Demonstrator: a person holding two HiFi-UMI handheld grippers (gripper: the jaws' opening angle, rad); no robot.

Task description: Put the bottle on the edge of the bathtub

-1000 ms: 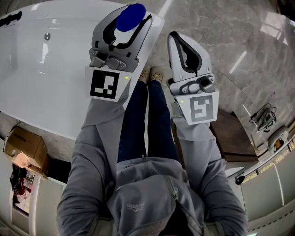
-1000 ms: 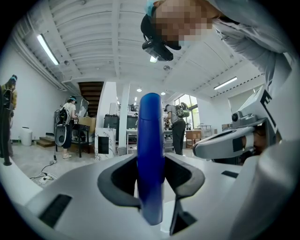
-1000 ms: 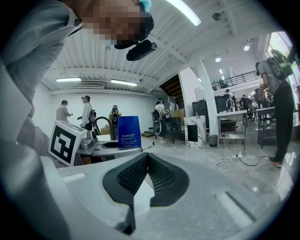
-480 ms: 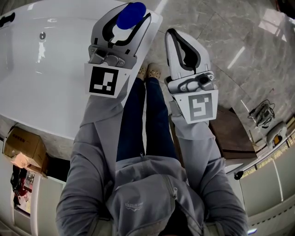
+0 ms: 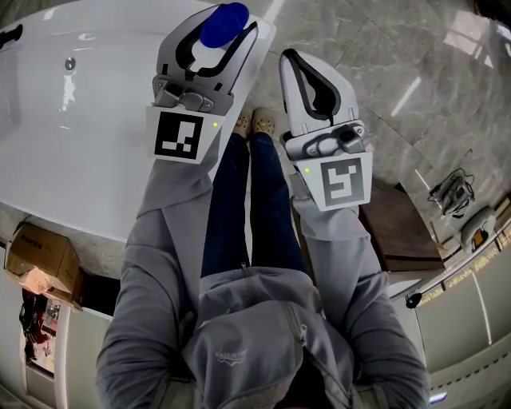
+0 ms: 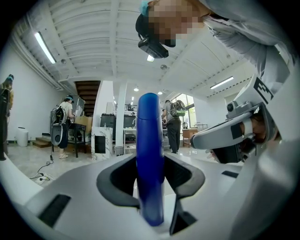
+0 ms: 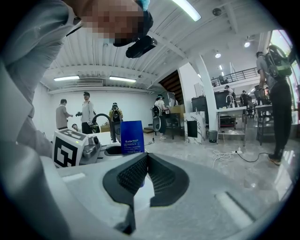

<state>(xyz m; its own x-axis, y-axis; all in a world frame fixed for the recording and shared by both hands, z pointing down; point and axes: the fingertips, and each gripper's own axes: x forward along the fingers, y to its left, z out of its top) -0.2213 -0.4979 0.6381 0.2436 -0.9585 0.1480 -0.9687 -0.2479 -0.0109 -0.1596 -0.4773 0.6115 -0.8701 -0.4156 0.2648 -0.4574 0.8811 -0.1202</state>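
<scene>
Person wore a grey zip-up hoodie (image 5: 255, 335), dark blue jeans (image 5: 231, 208) and pale shoes (image 5: 259, 121). The left pale grey plastic tongs (image 5: 238, 19) and the right tongs (image 5: 287, 56) both had black pads, plus black-and-white square marker cubes with tiny green lights.

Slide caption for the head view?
From above, the left gripper holds a blue bottle at the corner of the bathtub; the right gripper, shut and empty, is beside it over the floor.

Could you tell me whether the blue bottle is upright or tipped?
Upright: the bottle stands vertical, gripped by the left tool, its cap facing the head view.
</scene>
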